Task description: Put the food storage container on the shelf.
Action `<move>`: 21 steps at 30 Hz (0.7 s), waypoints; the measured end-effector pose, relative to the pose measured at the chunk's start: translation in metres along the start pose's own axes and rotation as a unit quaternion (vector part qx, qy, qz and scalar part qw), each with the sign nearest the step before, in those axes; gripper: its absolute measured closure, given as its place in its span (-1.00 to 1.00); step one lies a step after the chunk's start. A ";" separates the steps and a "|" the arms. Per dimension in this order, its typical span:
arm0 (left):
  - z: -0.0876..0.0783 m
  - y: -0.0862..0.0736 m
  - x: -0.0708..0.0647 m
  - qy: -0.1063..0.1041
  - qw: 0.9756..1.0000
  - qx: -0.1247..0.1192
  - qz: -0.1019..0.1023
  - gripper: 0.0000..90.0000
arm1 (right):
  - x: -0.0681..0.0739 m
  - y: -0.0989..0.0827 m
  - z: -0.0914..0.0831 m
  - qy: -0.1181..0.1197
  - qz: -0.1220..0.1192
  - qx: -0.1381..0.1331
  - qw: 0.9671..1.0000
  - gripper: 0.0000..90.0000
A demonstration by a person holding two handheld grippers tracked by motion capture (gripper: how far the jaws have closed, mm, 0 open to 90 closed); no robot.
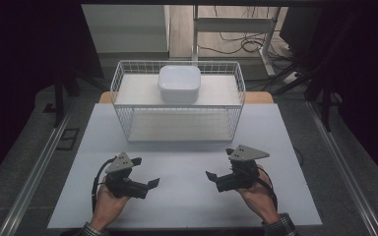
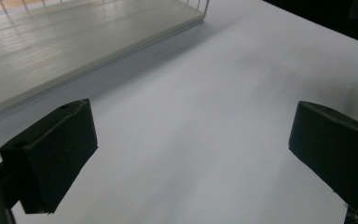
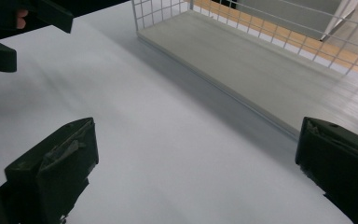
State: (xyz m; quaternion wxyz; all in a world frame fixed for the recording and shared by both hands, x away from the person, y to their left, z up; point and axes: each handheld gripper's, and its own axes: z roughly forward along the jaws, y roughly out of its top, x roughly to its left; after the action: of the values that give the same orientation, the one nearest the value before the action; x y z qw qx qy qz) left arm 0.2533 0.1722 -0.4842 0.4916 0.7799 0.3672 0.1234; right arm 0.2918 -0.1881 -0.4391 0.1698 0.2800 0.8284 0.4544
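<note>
A white wire rack (image 1: 236, 113) stands at the middle back of the white table sheet (image 1: 187, 206). On its upper shelf sits a white square bowl (image 1: 179, 82). My left gripper (image 1: 145, 172) is held low over the sheet in front of the rack's left part, open, jaws pointing right. My right gripper (image 1: 219, 163) mirrors it in front of the rack's right part, open, jaws pointing left. In the left gripper view the left gripper (image 2: 193, 149) has only bare sheet between its jaws. The right gripper (image 3: 196, 163) is likewise empty, with the left gripper (image 3: 18, 23) across from it.
The rack's lower shelf board (image 2: 65, 42) (image 3: 261, 70) is bare. A wooden table edge (image 1: 258, 97) shows behind the rack. Metal rails (image 1: 34, 172) run along both sides, and cables (image 1: 241, 44) lie on the floor beyond.
</note>
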 end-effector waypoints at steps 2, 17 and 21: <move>-0.004 -0.004 0.002 0.005 1.000 0.002 -0.003 -0.99 | -0.001 -0.004 -0.003 -0.003 0.006 0.002 1.000 -1.00; -0.026 -0.025 0.011 0.027 0.999 0.002 -0.025 -0.98 | -0.008 -0.024 -0.026 -0.026 0.028 -0.001 0.999 -1.00; -0.032 -0.031 0.014 0.035 0.999 0.003 -0.030 -0.98 | -0.014 -0.032 -0.034 -0.043 0.038 -0.006 0.998 -1.00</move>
State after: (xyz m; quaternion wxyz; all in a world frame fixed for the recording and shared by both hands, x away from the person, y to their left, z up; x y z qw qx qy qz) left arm 0.2314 0.2107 -0.4973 0.4797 0.7650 0.4081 0.1346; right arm 0.2746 -0.2327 -0.4481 0.1897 0.3294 0.8064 0.4530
